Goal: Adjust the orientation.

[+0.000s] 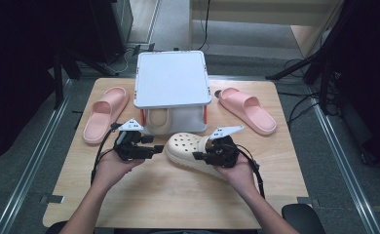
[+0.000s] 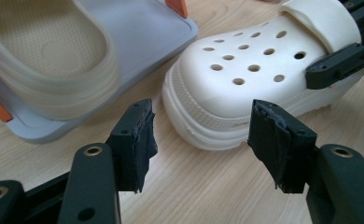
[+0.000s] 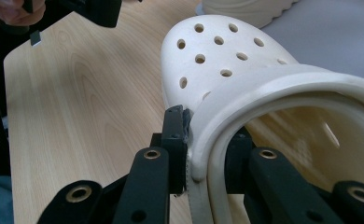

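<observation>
A cream clog with round holes in its toe lies on the wooden table in front of a grey box. My right gripper is shut on the clog at its heel strap and rim, one jaw outside and one inside. The left gripper stands open with nothing between its jaws, just short of the clog's toe. From above, the left gripper sits left of the toe and the right gripper at the heel end.
A second cream clog rests in the grey box's lower tray, under the white lid. One pink slide lies left of the box and another pink slide lies to its right.
</observation>
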